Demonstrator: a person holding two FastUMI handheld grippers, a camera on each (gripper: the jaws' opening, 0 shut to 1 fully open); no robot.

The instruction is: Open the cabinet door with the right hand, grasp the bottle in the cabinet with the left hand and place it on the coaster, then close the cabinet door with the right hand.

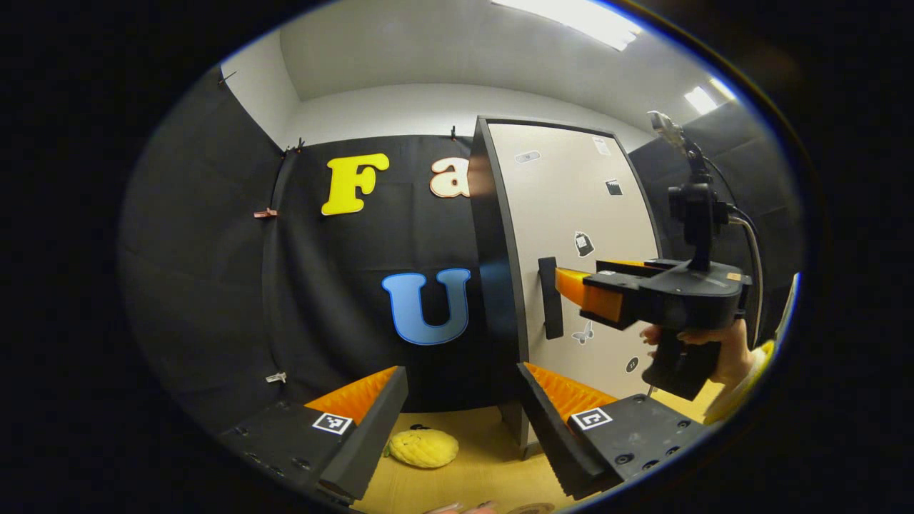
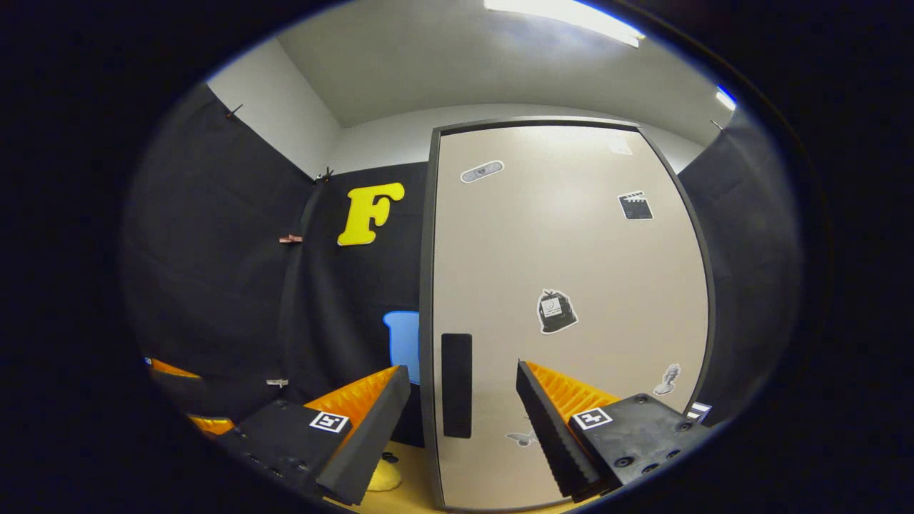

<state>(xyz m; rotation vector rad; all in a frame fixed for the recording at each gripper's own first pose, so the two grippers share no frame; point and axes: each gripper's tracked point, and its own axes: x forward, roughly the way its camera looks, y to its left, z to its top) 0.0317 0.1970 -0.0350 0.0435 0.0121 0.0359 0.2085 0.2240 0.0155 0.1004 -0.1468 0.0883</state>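
A: What is nearest in the left gripper view?

B: The left gripper (image 1: 457, 421), fingers spread apart and holding nothing. Just past it a yellow toy (image 1: 423, 447) lies on the table (image 1: 485, 442).

A: And the right one?

B: In the right gripper view the right gripper (image 2: 460, 421) is also released, nothing between its fingers. The dark handle (image 2: 456, 385) stands just beyond the gap.

A: Where is the cabinet?

B: The cabinet (image 1: 500, 285) stands upright on the table, its pale door (image 2: 571, 285) shut and dotted with stickers. In the left gripper view a hand (image 1: 725, 346) holds the right gripper level, its tips next to the handle; I cannot tell whether they touch.

A: The bottle?

B: Nowhere to be seen with the door closed.
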